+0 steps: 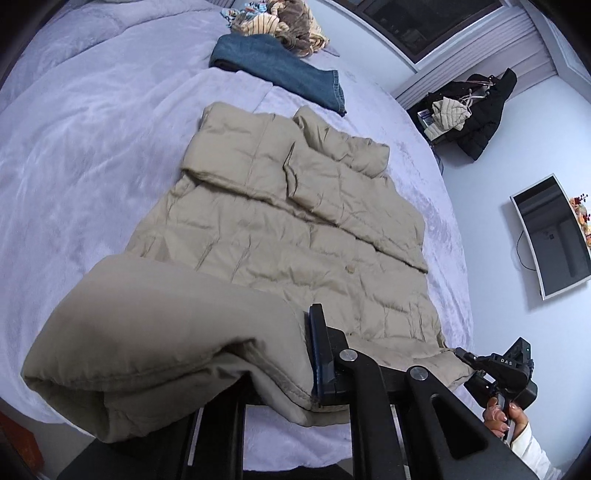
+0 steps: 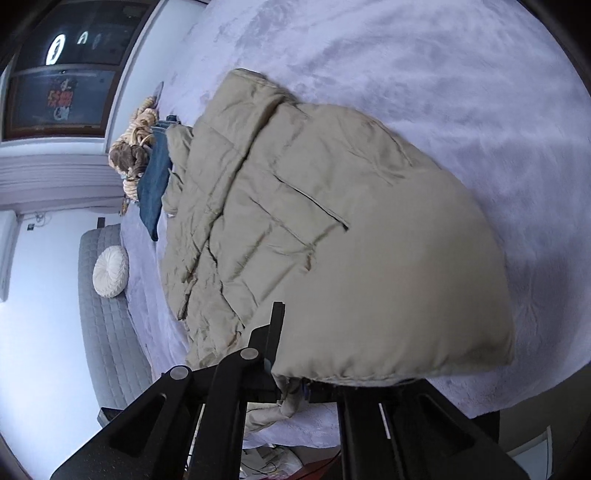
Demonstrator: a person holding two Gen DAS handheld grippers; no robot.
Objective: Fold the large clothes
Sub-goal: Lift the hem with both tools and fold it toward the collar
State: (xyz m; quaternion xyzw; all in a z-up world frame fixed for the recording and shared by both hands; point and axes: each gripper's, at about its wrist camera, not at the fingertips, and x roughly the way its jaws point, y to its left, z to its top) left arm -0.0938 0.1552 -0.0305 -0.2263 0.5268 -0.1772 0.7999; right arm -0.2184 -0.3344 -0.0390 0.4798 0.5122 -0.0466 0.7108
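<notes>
A beige quilted puffer coat (image 1: pixel 295 229) lies spread along the lilac bed, its sleeves folded over the chest. My left gripper (image 1: pixel 295 362) is shut on the coat's hem corner, which is lifted and bunched over the left finger. My right gripper (image 1: pixel 469 363) shows at the lower right, shut on the other hem corner. In the right wrist view the coat (image 2: pixel 295 206) runs away from me, and my right gripper (image 2: pixel 295 380) is shut on the raised hem, which hides the right finger.
Folded blue jeans (image 1: pixel 284 70) and a striped brown heap (image 1: pixel 288 22) lie at the far end of the bed (image 1: pixel 92 155). A dark coat (image 1: pixel 480 107) hangs by the wall, a TV (image 1: pixel 554 236) is at right. A grey bench with a round white cushion (image 2: pixel 110 271) stands beside the bed.
</notes>
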